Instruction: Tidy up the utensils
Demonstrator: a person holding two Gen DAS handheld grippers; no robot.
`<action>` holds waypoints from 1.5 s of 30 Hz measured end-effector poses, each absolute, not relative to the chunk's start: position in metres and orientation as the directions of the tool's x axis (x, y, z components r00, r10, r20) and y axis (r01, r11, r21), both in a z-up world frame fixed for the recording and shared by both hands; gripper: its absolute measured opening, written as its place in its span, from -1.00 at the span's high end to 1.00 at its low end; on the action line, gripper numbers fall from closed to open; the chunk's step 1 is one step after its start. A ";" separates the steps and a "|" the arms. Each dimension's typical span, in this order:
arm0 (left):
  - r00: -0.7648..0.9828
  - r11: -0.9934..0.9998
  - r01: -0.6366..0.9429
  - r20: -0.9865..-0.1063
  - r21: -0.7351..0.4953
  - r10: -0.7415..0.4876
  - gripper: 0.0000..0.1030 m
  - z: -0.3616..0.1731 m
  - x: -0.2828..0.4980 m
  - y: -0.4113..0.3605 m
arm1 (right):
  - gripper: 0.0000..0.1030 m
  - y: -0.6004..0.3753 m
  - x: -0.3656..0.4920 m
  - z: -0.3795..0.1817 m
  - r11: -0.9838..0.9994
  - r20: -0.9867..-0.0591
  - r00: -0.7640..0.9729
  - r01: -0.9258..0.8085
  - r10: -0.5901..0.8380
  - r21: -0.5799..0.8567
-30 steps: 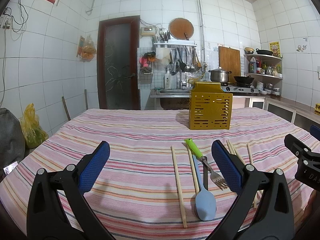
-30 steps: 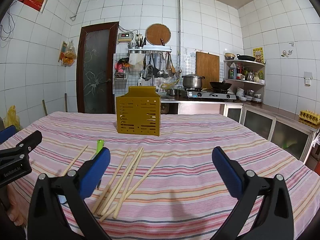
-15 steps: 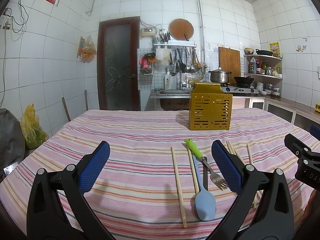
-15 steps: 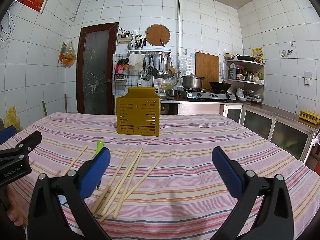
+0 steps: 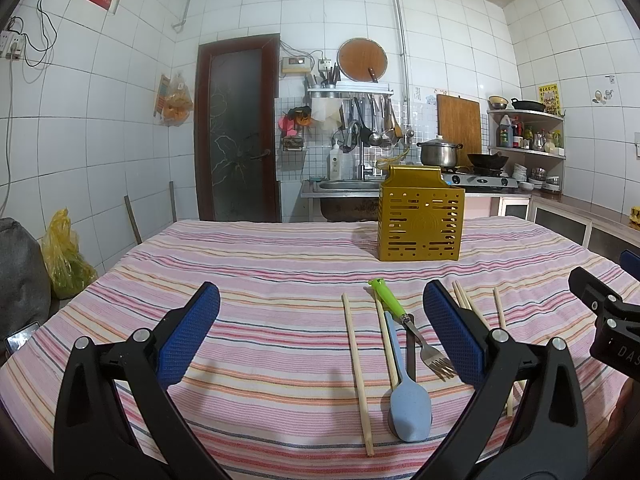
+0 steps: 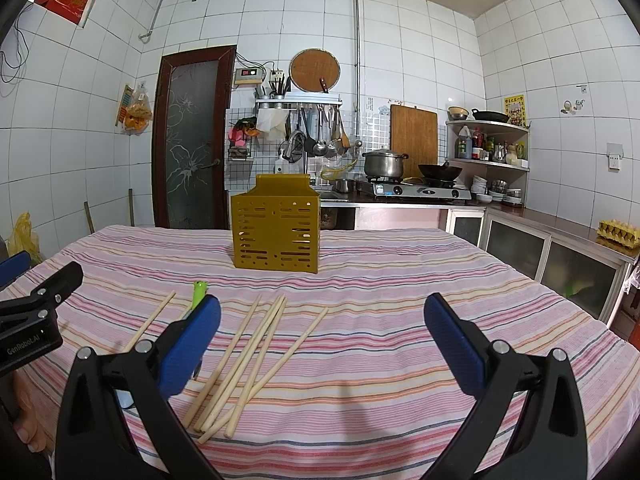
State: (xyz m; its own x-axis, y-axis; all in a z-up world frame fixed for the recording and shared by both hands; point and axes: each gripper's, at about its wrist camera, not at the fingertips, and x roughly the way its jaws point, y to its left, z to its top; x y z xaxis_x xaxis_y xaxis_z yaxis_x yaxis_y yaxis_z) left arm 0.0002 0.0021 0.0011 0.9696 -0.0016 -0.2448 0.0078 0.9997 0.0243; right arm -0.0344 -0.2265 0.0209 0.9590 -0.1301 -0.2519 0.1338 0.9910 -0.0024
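Both grippers hover low over the desk with its pink striped cloth, and nothing is gripped. The left gripper has its blue-padded fingers spread wide; so does the right gripper.

In the left wrist view, right of centre, lie a pale blue plastic spoon, a steel fork with a green handle and two loose wooden chopsticks. Lower centre in the right wrist view, a loose fan of more chopsticks lies partly overlapping. The perforated mustard-yellow utensil holder stands upright in mid-frame, well beyond them all.

These pieces are probably light and stiff. The chopsticks look thin and smooth, likely to roll or slip, so pinching across the middle should suit. The fork seems best taken by its thicker green handle, the spoon by its stem, since the bowl lies broad and flat.
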 end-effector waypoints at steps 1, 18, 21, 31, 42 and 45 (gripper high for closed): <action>0.970 1.000 0.008 -0.245 0.024 -0.002 -0.90 0.001 0.000 0.002 | -0.93 -0.227 -0.034 0.021 0.991 -0.252 0.959 0.134 -0.130 -0.003; 0.970 1.000 0.007 -0.243 0.024 -0.001 -0.90 0.001 0.001 0.002 | -0.93 -0.227 -0.034 0.021 0.991 -0.247 0.960 0.136 -0.133 -0.005; 0.970 1.000 0.007 -0.242 0.025 -0.001 -0.90 0.002 0.001 0.002 | -0.93 -0.228 -0.036 0.023 0.991 -0.245 0.960 0.137 -0.134 -0.004; 0.970 1.000 0.006 -0.242 0.027 0.000 -0.90 0.012 -0.003 0.004 | -0.93 -0.228 -0.038 0.027 0.989 -0.242 0.960 0.145 -0.142 -0.005; 0.967 1.000 0.008 -0.254 0.029 0.000 -0.90 0.013 -0.002 0.006 | -0.93 -0.226 -0.037 0.024 0.988 -0.253 0.955 0.151 -0.153 -0.025; 0.964 1.000 0.003 -0.265 0.028 0.004 -0.90 0.014 0.001 0.008 | -0.93 -0.225 -0.037 0.023 0.987 -0.258 0.953 0.157 -0.160 -0.030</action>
